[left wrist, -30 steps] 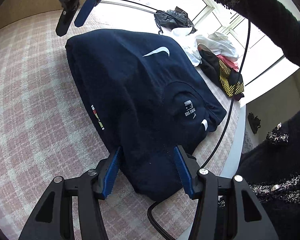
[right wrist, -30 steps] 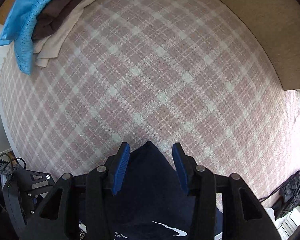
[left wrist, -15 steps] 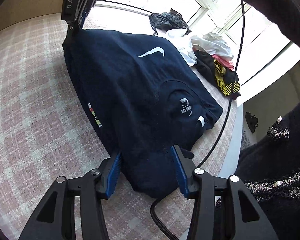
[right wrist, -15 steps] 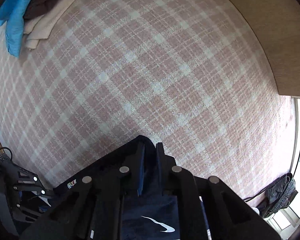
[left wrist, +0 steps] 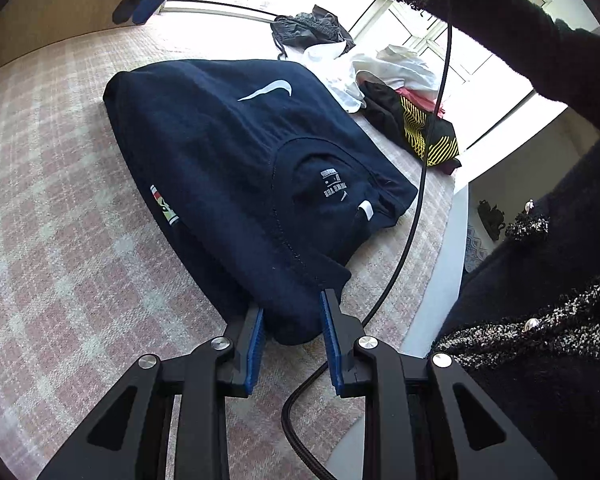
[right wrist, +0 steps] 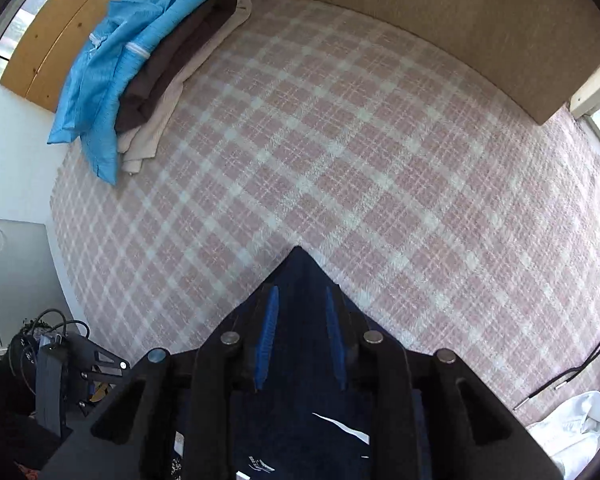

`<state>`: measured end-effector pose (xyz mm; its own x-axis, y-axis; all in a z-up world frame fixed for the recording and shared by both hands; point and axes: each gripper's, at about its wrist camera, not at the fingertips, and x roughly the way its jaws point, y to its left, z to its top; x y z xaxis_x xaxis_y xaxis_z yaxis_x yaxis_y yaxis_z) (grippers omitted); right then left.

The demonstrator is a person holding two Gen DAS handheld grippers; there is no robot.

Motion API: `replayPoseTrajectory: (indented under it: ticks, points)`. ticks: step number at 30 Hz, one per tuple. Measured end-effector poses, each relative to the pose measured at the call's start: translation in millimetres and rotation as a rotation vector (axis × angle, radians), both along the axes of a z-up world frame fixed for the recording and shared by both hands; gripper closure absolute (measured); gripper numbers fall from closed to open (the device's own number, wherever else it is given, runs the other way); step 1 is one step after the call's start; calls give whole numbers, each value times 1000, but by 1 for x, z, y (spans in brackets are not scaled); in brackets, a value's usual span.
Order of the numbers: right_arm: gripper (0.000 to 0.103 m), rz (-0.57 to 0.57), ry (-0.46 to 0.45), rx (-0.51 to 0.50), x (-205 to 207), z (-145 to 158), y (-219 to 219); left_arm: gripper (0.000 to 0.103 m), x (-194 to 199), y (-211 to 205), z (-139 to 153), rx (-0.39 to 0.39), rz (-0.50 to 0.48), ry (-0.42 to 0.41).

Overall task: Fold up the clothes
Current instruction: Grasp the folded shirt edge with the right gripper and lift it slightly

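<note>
The navy Nike T-shirt [left wrist: 236, 152] lies folded mid-bed on the pink plaid blanket [left wrist: 52, 240], and the left gripper [left wrist: 292, 340] pinches its 6 o'clock corner. The right gripper [right wrist: 300, 336] hangs clear above the 12 o'clock corner, jaws parting, holding nothing. I'd re-pinch that far corner, then lift both corners evenly.

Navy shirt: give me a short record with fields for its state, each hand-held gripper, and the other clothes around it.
item: navy shirt, folded, white swoosh up, lying on the plaid bedcover
left hand-held gripper: shut on the shirt's near corner
right hand-held gripper: jaws opening, nothing between them, raised over the shirt's far corner
folded stack: blue, brown and cream pieces at a corner of the bedcover
unfolded pile: white, black-and-yellow and grey clothes beside the shirt
</note>
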<state>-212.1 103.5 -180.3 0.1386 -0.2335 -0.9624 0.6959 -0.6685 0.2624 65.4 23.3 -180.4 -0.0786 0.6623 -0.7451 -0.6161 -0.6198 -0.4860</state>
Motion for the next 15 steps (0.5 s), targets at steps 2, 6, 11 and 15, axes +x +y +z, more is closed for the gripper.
replayPoseTrajectory:
  ticks: [2,6,11,15]
  points:
    - [84,-12,-21,-24,9,-18,2,79,-1,2,-2,-7,-4,-16]
    - [86,30,27,-47,14,-24,-13,77,2,9,-8,-21,-52,-30]
    - [86,-57,68,-205,3,30,18,75,-5,-1,-4,-53,-46,-50]
    - [85,-231,103,-290,-2,49,74,68,-28,-30,18,-106,26,-2]
